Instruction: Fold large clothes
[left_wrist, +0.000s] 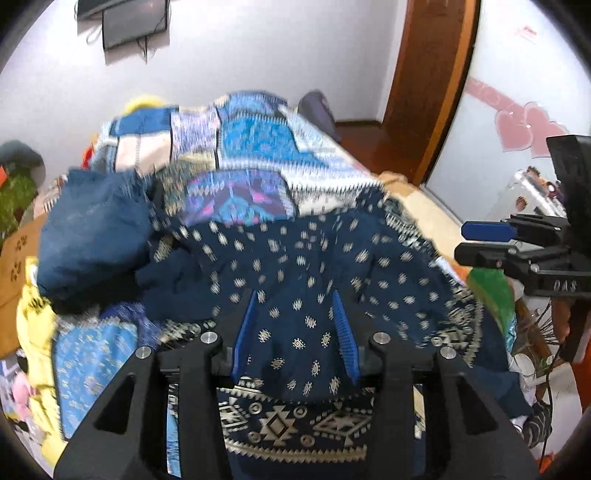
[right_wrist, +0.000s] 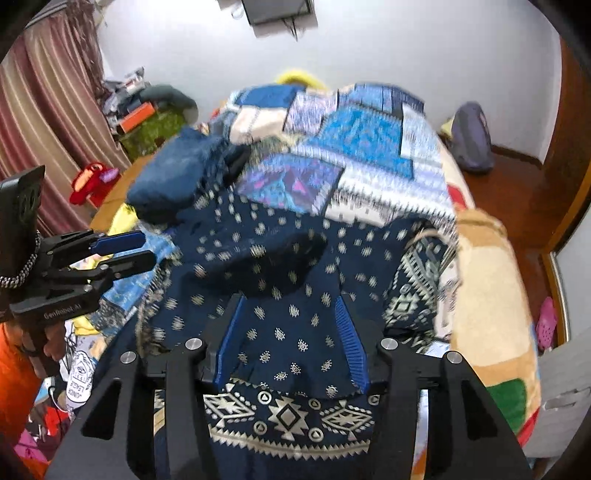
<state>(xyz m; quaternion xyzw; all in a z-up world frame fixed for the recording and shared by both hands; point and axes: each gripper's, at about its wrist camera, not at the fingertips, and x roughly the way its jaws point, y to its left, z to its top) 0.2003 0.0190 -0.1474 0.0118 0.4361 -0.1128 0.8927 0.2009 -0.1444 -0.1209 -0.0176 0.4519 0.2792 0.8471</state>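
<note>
A navy garment with small cream motifs (left_wrist: 303, 258) (right_wrist: 280, 258) lies bunched on the bed, its broad geometric border (left_wrist: 280, 424) (right_wrist: 288, 417) nearest the cameras. My left gripper (left_wrist: 294, 299) stands open over it, and the cloth lies loose between its blue pads. My right gripper (right_wrist: 291, 301) is open in the same way, with navy cloth between its fingers. Each gripper also shows in the other's view: the right gripper (left_wrist: 487, 240) at the right edge, the left gripper (right_wrist: 125, 251) at the left edge.
A blue patchwork bedspread (left_wrist: 258, 147) (right_wrist: 351, 147) covers the bed behind. A plain blue folded garment (left_wrist: 92, 236) (right_wrist: 173, 173) lies at the back left. A beige blanket (right_wrist: 484, 277) lies to the right, yellow cloth (left_wrist: 37, 332) and a cardboard box (left_wrist: 18, 251) to the left.
</note>
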